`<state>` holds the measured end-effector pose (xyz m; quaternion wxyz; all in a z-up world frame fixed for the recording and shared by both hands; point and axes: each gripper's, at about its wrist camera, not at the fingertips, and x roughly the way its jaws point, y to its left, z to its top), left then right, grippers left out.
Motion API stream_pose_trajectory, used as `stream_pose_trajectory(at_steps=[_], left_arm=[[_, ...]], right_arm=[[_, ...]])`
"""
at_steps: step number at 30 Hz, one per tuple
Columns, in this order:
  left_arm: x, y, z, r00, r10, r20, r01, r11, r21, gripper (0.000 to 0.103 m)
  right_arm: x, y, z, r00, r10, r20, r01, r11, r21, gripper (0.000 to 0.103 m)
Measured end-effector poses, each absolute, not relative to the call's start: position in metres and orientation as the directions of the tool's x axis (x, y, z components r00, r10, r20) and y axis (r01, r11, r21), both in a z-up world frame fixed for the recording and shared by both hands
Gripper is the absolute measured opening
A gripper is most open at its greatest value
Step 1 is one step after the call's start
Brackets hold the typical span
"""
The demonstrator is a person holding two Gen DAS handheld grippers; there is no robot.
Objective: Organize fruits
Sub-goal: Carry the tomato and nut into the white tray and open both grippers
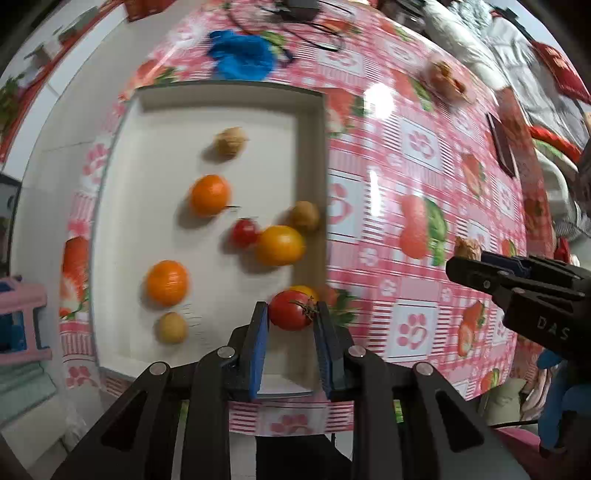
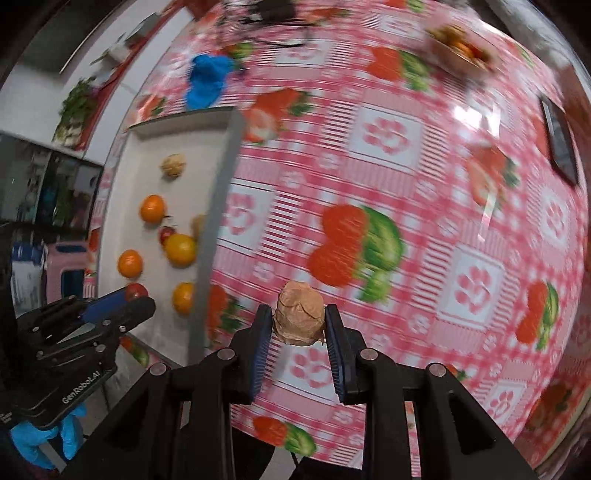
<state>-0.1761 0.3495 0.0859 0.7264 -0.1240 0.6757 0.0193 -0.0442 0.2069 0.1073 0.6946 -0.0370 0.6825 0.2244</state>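
My left gripper (image 1: 290, 307) is shut on a red tomato (image 1: 288, 314) and holds it above the near right corner of a white tray (image 1: 312, 122). Loose in the tray lie two oranges (image 1: 209, 194), a yellow tomato (image 1: 280, 245), a small red tomato (image 1: 243, 232) and several pale brown walnuts (image 1: 229, 141). My right gripper (image 2: 298, 313) is shut on a brown walnut (image 2: 298, 321) over the tablecloth, right of the tray (image 2: 218, 177). The left gripper (image 2: 131, 297) with its tomato (image 2: 136, 290) also shows in the right wrist view. The right gripper (image 1: 456, 264) also shows in the left wrist view.
A pink checked tablecloth (image 2: 388, 140) with fruit prints covers the table. At its far side lie a blue cloth (image 1: 240, 55), black cables (image 1: 314, 33) and a plate of food (image 1: 445, 79). A dark flat device (image 1: 502, 144) lies at the right. A pink stool (image 1: 22, 317) stands off the table's left.
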Motion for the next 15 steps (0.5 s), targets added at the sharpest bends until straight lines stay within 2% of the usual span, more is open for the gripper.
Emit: stream_pose_trajectory(at_steps=[15], left_arm=[[-0.17,0.418,0.073,0.092,-0.098,-0.991,-0.288,0.95,-0.121,0.027]], right_arm=[[-0.039,0.318,0.106,-0.067,0.252,-0.965,-0.527,0.813,0.249,0.031]])
